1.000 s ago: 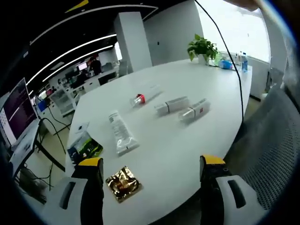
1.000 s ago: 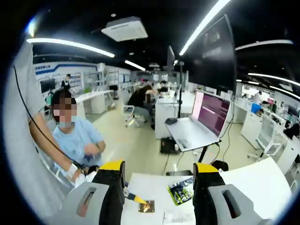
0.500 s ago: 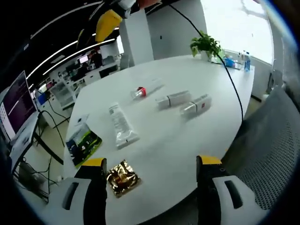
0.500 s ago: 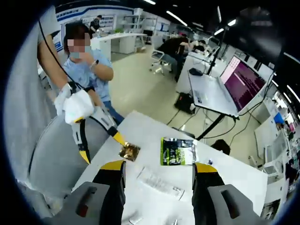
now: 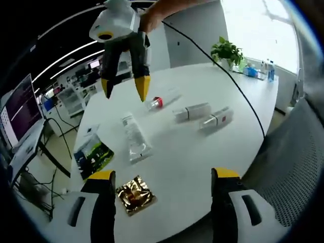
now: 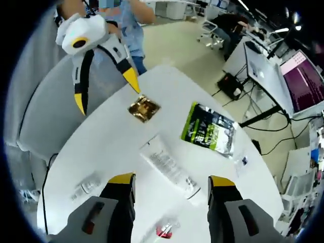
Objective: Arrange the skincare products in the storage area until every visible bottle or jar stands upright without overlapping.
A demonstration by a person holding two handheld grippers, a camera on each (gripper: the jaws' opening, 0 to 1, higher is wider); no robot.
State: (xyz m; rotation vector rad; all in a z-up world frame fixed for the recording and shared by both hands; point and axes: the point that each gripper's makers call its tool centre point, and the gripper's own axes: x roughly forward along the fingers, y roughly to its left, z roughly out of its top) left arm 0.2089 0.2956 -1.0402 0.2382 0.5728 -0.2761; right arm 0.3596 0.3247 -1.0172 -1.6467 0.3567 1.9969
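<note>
White oval desk (image 5: pixel 202 152) in open-plan office, four skincare tubes lying flat mid-desk, clear tube (image 5: pixel 133 137) nearest, left hand-held gripper (image 5: pixel 161 212) and right hand-held gripper (image 5: pixel 124 87) both spread wide, holding nothing.

Your smooth white bench (image 5: pixel 212 152) looks matt; on it the crinkled gold foil sachet (image 5: pixel 134 194) glints, the translucent plastic tube (image 5: pixel 134 137) seems soft, and the glossy green-and-black pouch (image 6: pixel 209 128) shines.

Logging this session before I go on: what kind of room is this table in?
Most likely an open-plan office or lab. A big round white table holds lying tubes, a potted plant stands at its far edge, and a laptop sits on a stand among desks on the floor beyond.
</note>
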